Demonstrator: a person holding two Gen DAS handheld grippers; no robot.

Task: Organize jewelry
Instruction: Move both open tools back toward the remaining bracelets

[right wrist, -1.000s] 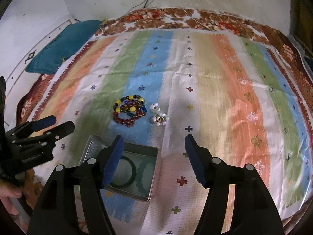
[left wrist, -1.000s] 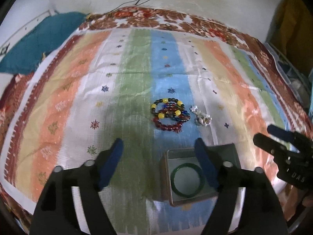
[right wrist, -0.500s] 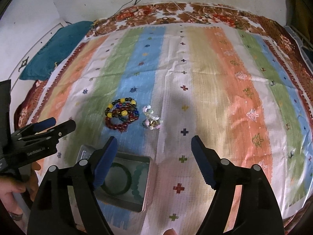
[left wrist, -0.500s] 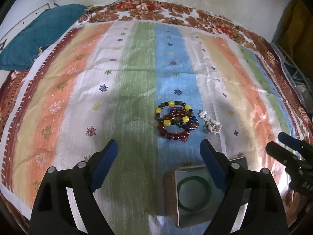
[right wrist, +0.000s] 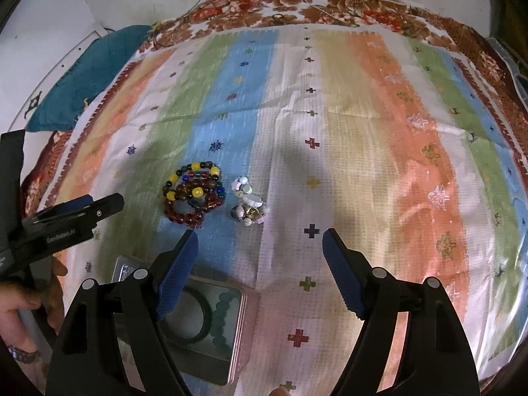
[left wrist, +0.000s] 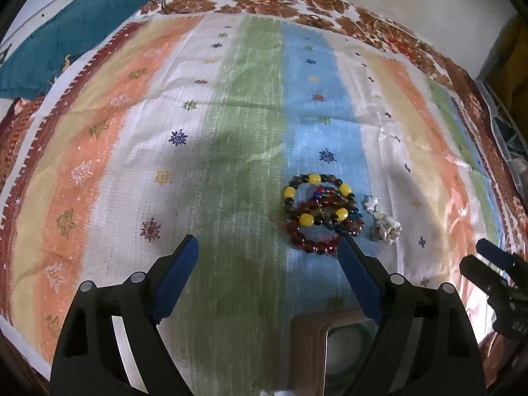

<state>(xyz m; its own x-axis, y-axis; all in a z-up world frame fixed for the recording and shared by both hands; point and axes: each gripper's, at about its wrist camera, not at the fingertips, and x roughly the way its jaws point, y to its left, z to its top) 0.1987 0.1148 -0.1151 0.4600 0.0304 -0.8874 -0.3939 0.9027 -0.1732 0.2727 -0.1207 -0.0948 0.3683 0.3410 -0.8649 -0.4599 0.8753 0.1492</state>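
Both hands have dipped closer over the striped bedspread (right wrist: 330,125), and now the left gripper (left wrist: 267,257) spreads wide and empty, the beaded bracelets (right wrist: 194,194) and pale trinket pile (right wrist: 248,203) lie beyond the tin (right wrist: 236,336), while the right gripper (right wrist: 260,247), newly widened, looks ready to pick.

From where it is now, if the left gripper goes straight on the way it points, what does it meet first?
Probably bare cloth: between the open left gripper fingers only the green stripe shows. The bead bracelets lie just beside its right finger, so that finger might graze them; depth is unclear.
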